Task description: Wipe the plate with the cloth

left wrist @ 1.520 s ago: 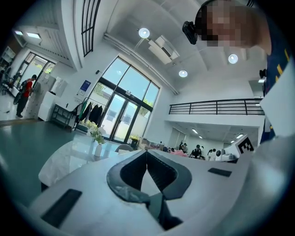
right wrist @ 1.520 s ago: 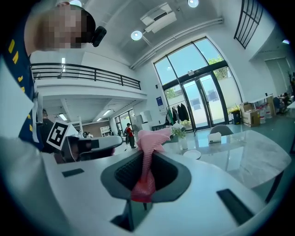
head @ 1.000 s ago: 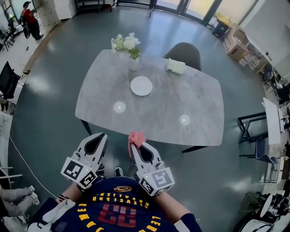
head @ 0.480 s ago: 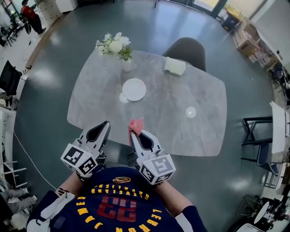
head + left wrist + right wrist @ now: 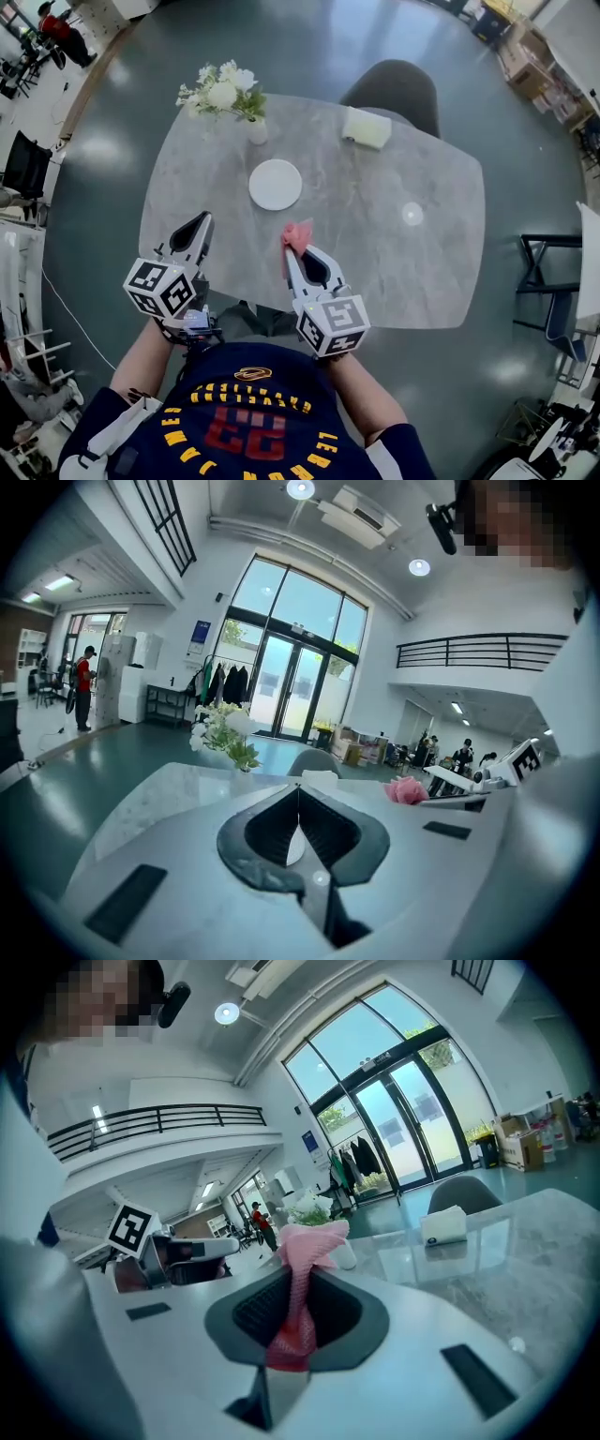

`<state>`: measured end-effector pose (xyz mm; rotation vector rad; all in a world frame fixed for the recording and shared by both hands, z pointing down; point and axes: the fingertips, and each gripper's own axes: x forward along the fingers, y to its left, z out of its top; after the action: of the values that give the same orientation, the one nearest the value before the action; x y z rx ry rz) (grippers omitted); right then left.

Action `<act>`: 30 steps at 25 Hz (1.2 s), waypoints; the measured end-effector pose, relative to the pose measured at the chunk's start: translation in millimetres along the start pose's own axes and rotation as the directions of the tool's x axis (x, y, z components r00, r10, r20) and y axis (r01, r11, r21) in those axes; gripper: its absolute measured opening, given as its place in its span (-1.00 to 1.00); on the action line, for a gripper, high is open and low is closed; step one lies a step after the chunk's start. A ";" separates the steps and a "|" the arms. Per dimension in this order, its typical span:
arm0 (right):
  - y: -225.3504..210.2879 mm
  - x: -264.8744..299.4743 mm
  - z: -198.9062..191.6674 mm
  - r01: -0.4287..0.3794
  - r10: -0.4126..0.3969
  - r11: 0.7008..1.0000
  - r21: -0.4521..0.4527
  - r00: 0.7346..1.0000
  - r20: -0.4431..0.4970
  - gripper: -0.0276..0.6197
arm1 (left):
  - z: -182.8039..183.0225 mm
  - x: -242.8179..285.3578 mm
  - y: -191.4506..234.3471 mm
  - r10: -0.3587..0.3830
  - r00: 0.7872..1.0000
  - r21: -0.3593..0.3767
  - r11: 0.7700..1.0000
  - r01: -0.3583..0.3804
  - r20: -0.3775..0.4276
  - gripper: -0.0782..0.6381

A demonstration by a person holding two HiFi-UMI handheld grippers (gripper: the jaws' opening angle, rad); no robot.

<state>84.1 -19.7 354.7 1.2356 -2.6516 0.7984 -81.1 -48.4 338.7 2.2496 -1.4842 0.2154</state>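
Note:
A round white plate (image 5: pixel 276 184) lies on the grey marble table (image 5: pixel 394 272), a little left of its middle. My right gripper (image 5: pixel 292 247) is shut on a pink cloth (image 5: pixel 298 233), bunched up between its jaws (image 5: pixel 305 1269), over the table's near part, short of the plate. My left gripper (image 5: pixel 200 225) is shut with nothing in it, above the table's near left edge. In the left gripper view its jaws meet in a line (image 5: pixel 298 810) and the pink cloth (image 5: pixel 406 789) shows at the right.
A vase of white flowers (image 5: pixel 225 96) stands at the table's far left, a white tissue box (image 5: pixel 367 127) at the far side by a grey chair (image 5: pixel 394 92). Black chairs stand at left (image 5: pixel 23 169) and right (image 5: pixel 553 258). People stand in the far left corner.
Both grippers have moved forward from in front of the table to over its near edge. The pink cloth has travelled with the right gripper, closer to the plate.

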 end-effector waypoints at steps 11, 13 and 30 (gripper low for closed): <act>-74.2 92.7 4.1 0.138 -0.137 0.990 0.008 0.990 -0.044 -0.79 | -74.1 110.6 77.3 -0.086 0.965 -0.182 0.983 0.041 -0.246 -0.77; -82.6 109.1 0.7 0.151 -0.149 0.988 0.015 0.986 -0.069 -0.79 | -90.7 129.8 87.0 -0.112 0.948 -0.220 0.974 0.047 -0.296 -0.76; -138.2 223.8 -81.3 0.242 -0.215 0.969 0.054 0.929 -0.302 -0.79 | -202.9 211.3 124.5 -0.224 0.792 -0.413 0.910 -0.040 -0.568 -0.48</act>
<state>28.2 -204.6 550.8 1.3007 -2.2114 0.9846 -84.6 -178.0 629.4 1.6790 -0.9530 0.4967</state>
